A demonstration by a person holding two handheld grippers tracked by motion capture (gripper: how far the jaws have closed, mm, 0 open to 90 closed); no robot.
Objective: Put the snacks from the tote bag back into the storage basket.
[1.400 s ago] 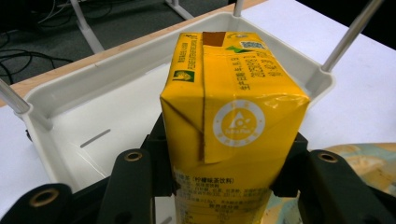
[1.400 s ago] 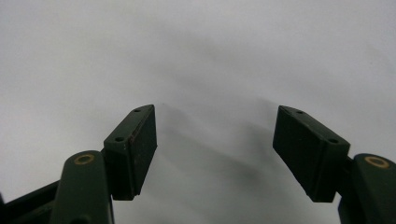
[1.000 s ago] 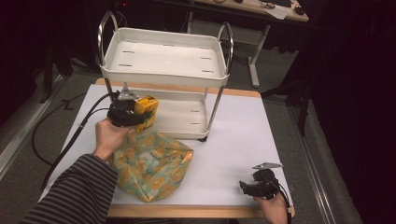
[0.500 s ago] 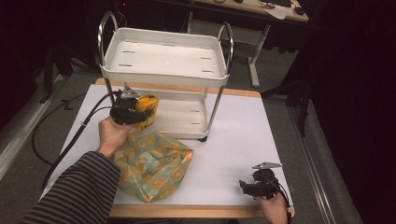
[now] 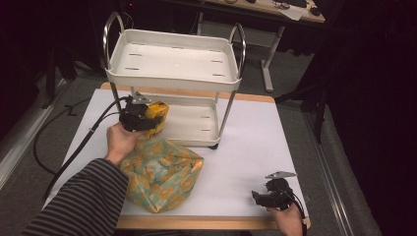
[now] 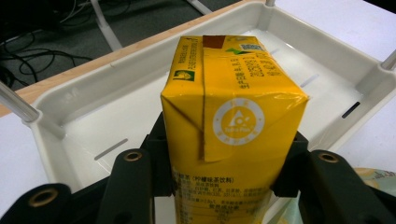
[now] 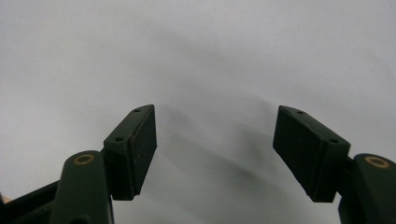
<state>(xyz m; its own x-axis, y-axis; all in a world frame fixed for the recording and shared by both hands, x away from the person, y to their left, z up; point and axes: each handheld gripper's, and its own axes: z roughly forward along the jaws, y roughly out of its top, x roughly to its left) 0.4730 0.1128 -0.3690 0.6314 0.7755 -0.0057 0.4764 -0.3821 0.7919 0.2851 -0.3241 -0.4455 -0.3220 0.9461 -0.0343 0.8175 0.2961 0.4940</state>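
Observation:
My left gripper (image 5: pixel 140 117) is shut on a yellow drink carton (image 5: pixel 156 117), holding it at the left edge of the lower shelf (image 5: pixel 192 123) of a white two-tier cart (image 5: pixel 173 64). In the left gripper view the carton (image 6: pixel 233 121) sits clamped between both jaws, above the lower shelf (image 6: pixel 112 121). A green and orange patterned bag (image 5: pixel 160 172) lies crumpled on the white table just below that hand. My right gripper (image 5: pixel 256 197) rests near the table's front right edge, and in its own view the right gripper (image 7: pixel 215 149) stands open over bare white table.
The white table (image 5: pixel 260 142) has a wooden edge; free room lies between the bag and my right gripper. A black cable (image 5: pixel 78 147) trails off the table's left side. Another desk (image 5: pixel 275 12) stands behind the cart.
My left gripper has carried the carton a little to the right, toward the cart's lower shelf. The right gripper has stayed put.

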